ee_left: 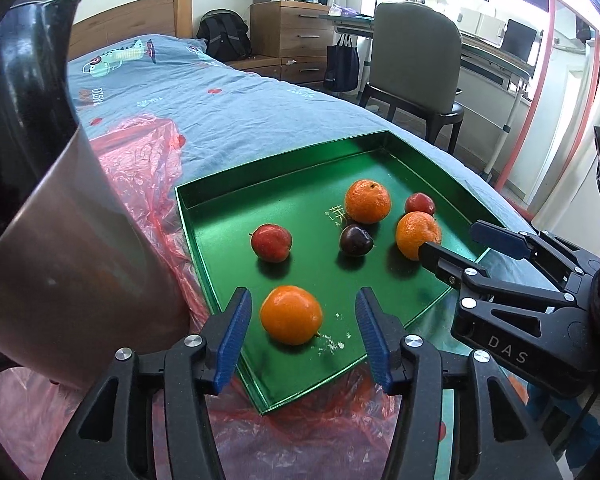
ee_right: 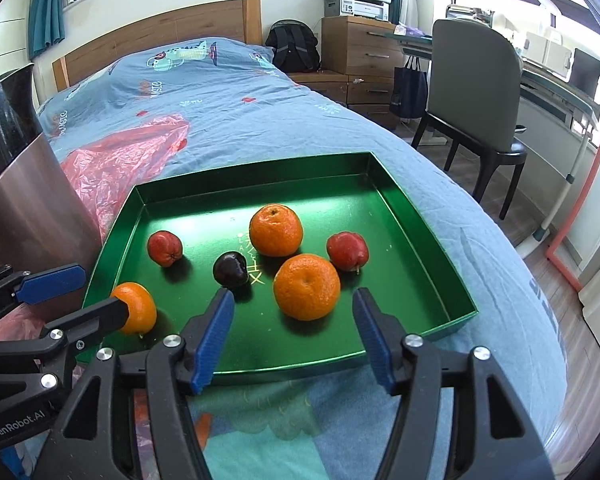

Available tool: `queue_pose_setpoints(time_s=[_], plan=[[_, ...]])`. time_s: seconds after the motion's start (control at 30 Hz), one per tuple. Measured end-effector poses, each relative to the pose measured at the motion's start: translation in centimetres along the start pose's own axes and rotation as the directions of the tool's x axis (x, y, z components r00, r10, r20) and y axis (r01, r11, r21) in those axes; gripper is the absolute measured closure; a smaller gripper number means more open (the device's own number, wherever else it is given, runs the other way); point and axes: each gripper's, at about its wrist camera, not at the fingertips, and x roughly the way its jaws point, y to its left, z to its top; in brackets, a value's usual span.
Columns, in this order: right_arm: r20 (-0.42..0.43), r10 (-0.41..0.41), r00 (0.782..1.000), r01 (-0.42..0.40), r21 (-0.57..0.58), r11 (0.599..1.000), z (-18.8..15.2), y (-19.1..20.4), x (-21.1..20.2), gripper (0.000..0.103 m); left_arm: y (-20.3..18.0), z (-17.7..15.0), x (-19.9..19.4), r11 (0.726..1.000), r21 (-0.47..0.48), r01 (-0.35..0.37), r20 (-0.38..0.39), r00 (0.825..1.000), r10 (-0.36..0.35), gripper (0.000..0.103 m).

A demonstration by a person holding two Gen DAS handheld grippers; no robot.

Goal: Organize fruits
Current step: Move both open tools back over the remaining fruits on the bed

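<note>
Three oranges sit in the one green tray [ee_right: 420, 216]: one [ee_left: 291, 314] between the left hand-held gripper's [ee_left: 302, 334] spread fingers, one [ee_right: 307, 286] just ahead of the right hand-held gripper [ee_right: 292, 334], one [ee_right: 275, 230] beyond it. Two red fruits: left [ee_right: 164, 248] and right [ee_right: 347, 251]. One dark plum [ee_right: 230, 269]. Two hand-held grippers.

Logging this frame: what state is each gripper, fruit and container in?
left gripper: open, straddling near orange
right gripper: open, straddling front orange
far orange: loose in tray
dark plum: loose in tray
green tray: flat on bed
metal pitcher: upright
</note>
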Motion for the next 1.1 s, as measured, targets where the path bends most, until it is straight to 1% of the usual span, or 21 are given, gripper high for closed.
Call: queue_pose_setpoints(time_s=[0.2, 0.23, 0.37, 0.8, 1.1], plan=[[-0.005, 0.002, 1.0, -0.002, -0.002, 1.0, -1.1, 1.0, -2.5, 0.0, 0.6, -1.6, -2.4, 1.0, -0.003, -0.01, 0.001, 1.0, 0.01, 0.052], [-0.007, 0.003, 1.0, -0.003, -0.002, 1.0, -1.3, 1.2, -2.9, 0.0, 0.6, -2.0, -2.8, 1.0, -0.004, -0.014, 0.0, 1.0, 0.014, 0.05], [-0.013, 0.01, 1.0, -0.01, -0.01, 1.0, -2.3, 2.2, -4.5, 0.0, 1.2, -3.7, -4.2, 0.999, -0.01, -0.032, -0.011, 0.999, 0.032, 0.049], [-0.038, 0.037, 0.999, -0.039, -0.041, 0.998, -5.7, 5.9, -9.0, 0.0, 3.8, -9.2, -9.0, 0.994, -0.087, -0.066, -0.029, 0.998, 0.064, 0.049], [-0.061, 0.051, 0.997, -0.056, -0.083, 0.995, -7.5, 8.3, -11.1, 0.0, 5.6, -12.4, -11.2, 0.986, -0.144, -0.088, -0.04, 0.996, 0.083, 0.049]])
